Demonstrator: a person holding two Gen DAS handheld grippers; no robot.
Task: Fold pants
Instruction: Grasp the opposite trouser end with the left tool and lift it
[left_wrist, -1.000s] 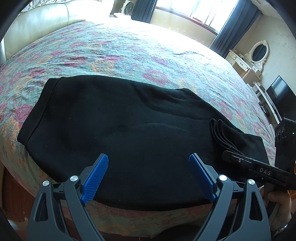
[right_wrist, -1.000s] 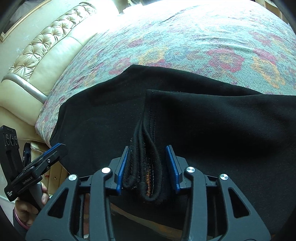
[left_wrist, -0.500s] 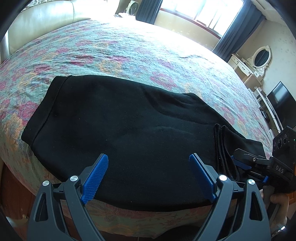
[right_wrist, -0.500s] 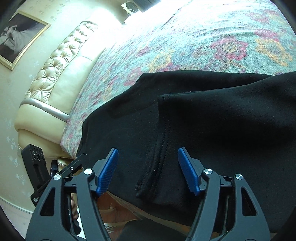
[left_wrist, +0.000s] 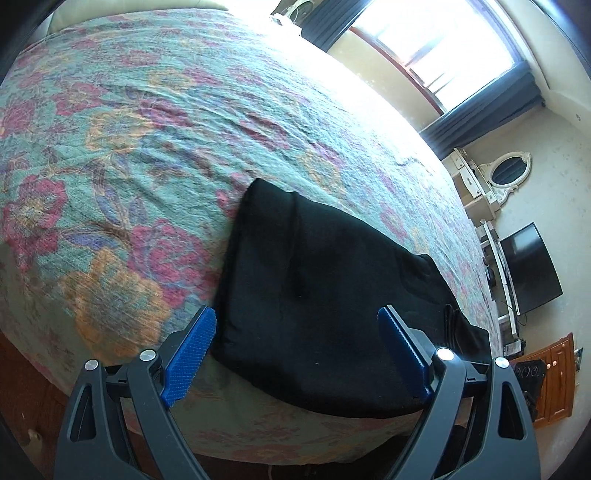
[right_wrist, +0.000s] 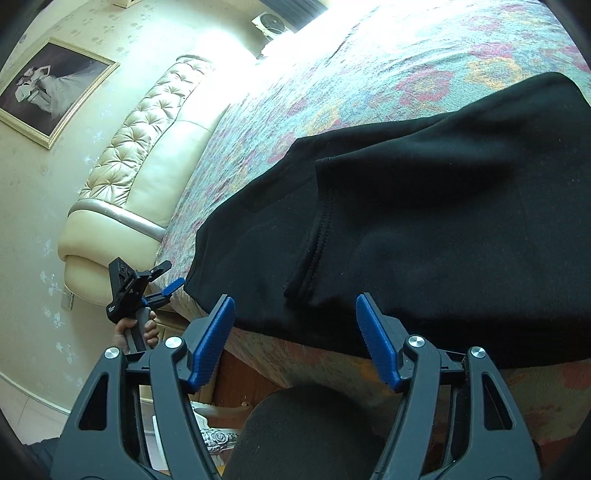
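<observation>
Both claws are pointing down at the bed (left_wrist: 155, 122): left claw (left_wrist: 295, 354) gaping wide, right claw (right_wrist: 295, 339) spread and empty, over the pants (right_wrist: 424, 221) at the near edge.

- The pants (left_wrist: 325, 295) lie flat on the bed (left_wrist: 147, 155), along its near edge.
- One layer of them (right_wrist: 461, 221) rests on another.
- The headboard (right_wrist: 147, 155) stands at the bed's left end.
- A picture (right_wrist: 51, 88) hangs left of it.
- A window (left_wrist: 443, 48) is beyond the bed, a television (left_wrist: 532, 269) to the right.
</observation>
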